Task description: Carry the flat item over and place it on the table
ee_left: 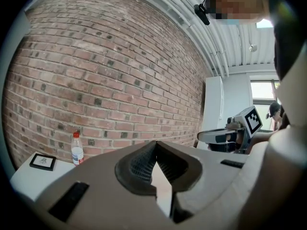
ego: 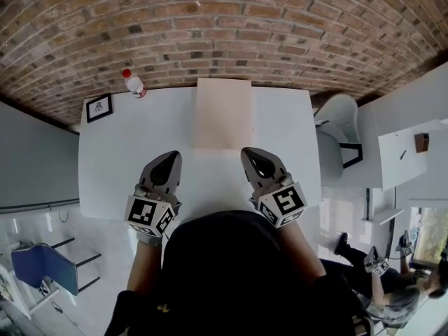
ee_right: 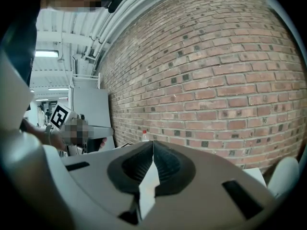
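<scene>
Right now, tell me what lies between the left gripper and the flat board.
Nothing: only bare white table separates the left gripper from the flat board, as the head view shows.

No lettering is legible; the bottle (ego: 134,84) has a label too small to read.

Board (ego: 222,114) on table (ego: 112,166) centre; bottle (ego: 134,84), frame (ego: 99,108) at left.

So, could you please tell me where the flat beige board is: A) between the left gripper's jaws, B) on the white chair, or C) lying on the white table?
C: the flat beige board lies on the white table, its far end toward the brick wall.
</scene>
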